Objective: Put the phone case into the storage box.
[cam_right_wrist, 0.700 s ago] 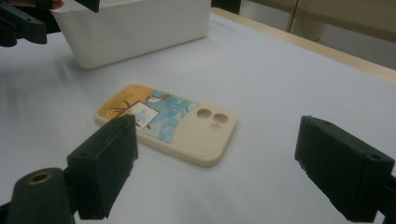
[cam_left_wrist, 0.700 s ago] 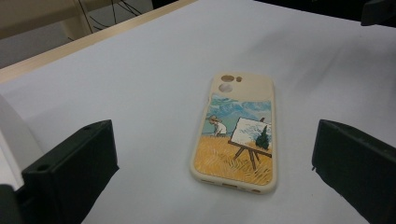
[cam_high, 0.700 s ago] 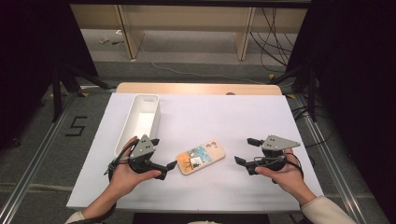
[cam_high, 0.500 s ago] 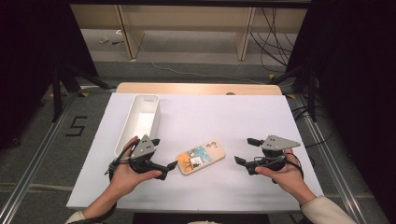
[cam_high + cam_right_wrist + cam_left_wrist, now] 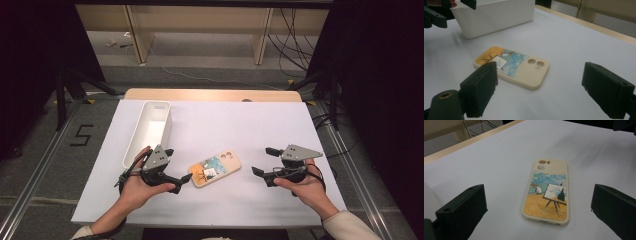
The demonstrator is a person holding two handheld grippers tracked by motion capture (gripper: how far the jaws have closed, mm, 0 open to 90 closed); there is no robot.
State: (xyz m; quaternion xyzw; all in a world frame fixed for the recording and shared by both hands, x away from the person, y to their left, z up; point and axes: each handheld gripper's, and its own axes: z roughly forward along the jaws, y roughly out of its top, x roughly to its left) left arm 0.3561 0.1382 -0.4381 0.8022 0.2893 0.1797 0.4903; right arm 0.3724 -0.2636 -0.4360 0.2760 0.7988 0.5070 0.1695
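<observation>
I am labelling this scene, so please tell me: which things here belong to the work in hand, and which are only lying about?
Belong to the work:
- phone case, painted back up, lying flat between the two grippers
- left gripper, jaws open, closest to the case
- right gripper, jaws open, apart from the case

Probably lying about:
- white bin, beside the left hand
- cables on the floor beyond the table
</observation>
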